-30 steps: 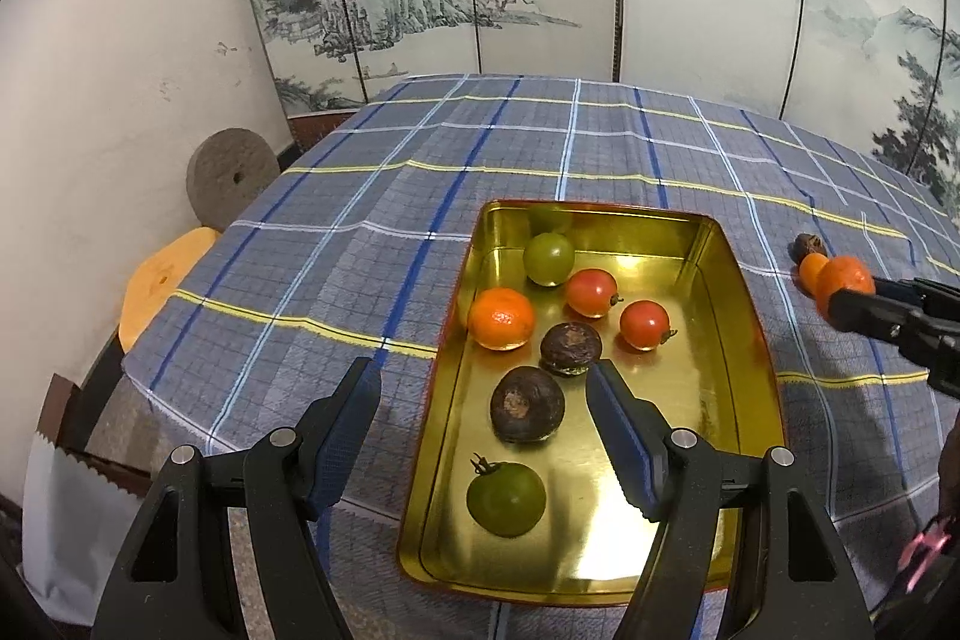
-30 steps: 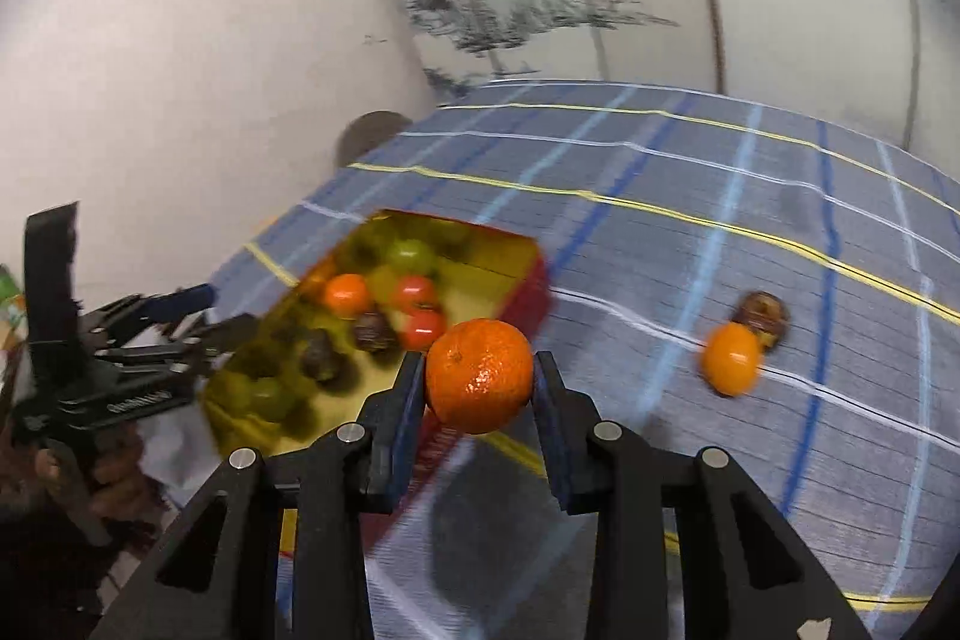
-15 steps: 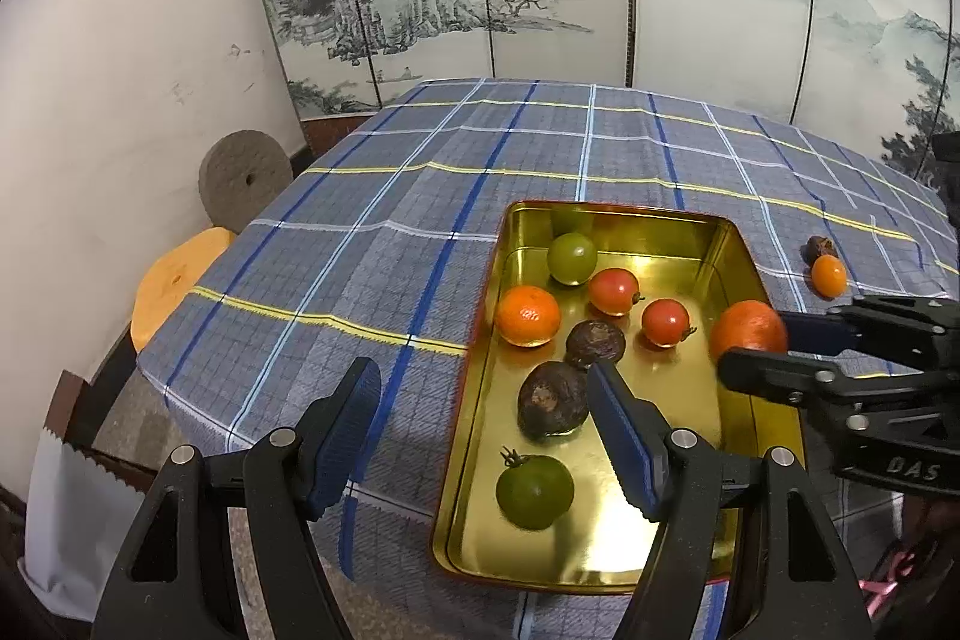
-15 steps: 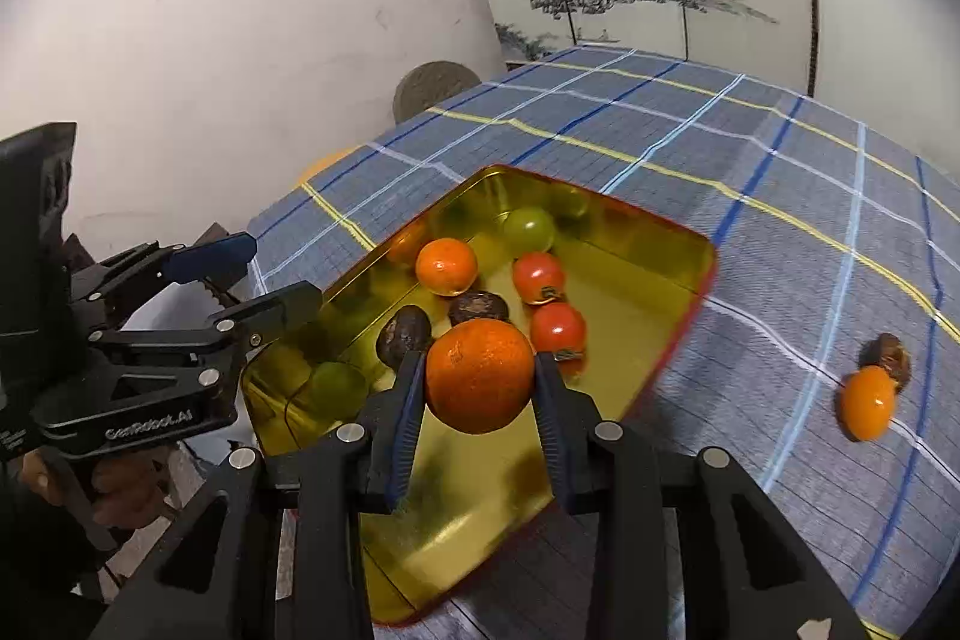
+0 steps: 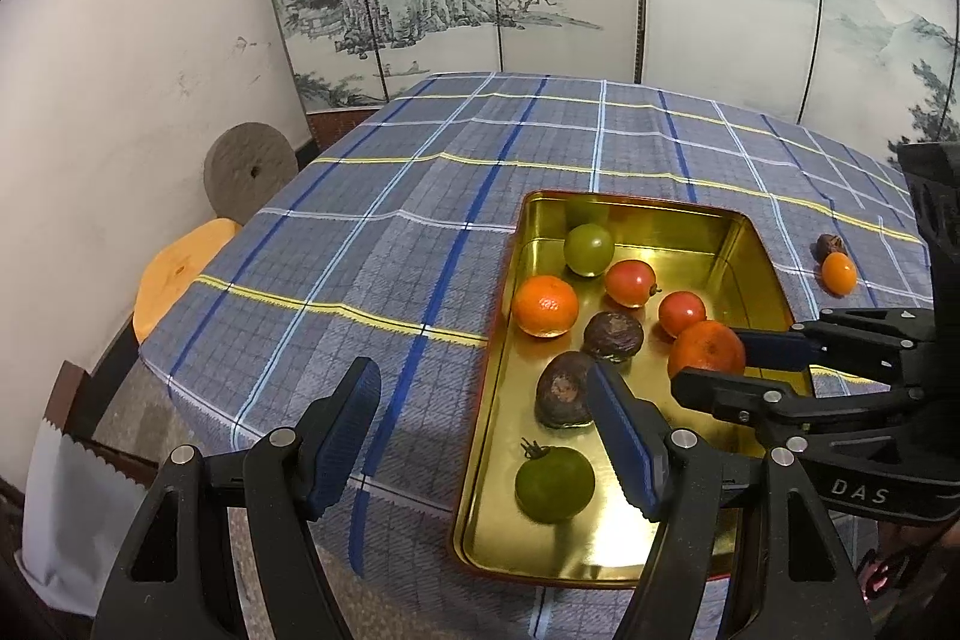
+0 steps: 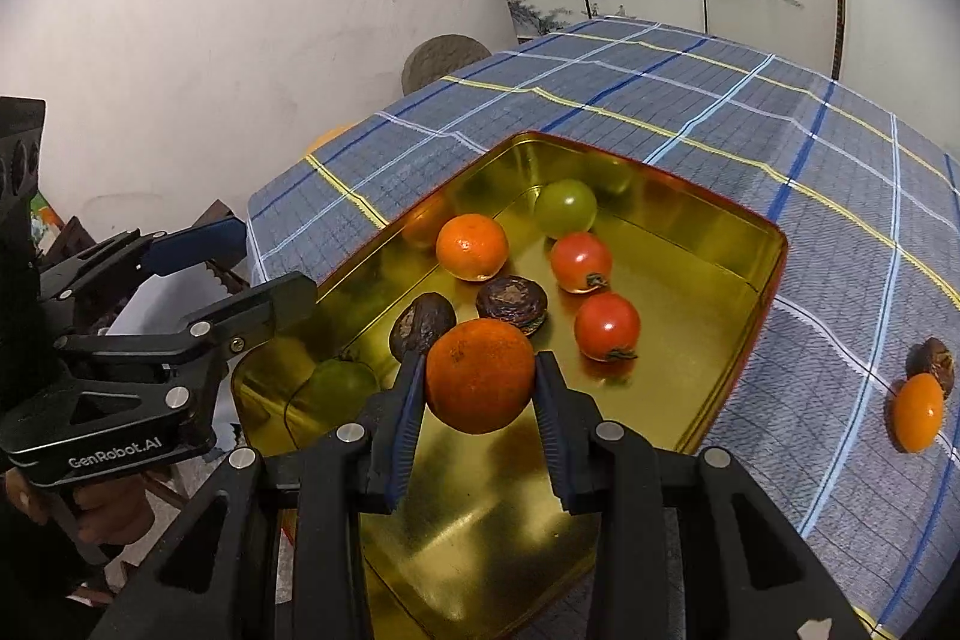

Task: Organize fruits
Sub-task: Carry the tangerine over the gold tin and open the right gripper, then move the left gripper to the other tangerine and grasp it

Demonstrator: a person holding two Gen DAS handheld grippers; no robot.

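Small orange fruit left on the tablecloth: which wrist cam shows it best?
Right wrist. The small orange fruit is larger there, in clear sight on the tablecloth, touching a dark brown fruit behind it. The left wrist view shows the same pair far smaller, near the right edge.

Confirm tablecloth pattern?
Blue-grey plaid tablecloth with white, dark blue and yellow lines; clearest in the left wrist view.

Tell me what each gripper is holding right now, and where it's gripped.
The right gripper holds an orange mandarin, pinched across its left and right sides, above the gold tray. The left gripper stands open, holding nothing.
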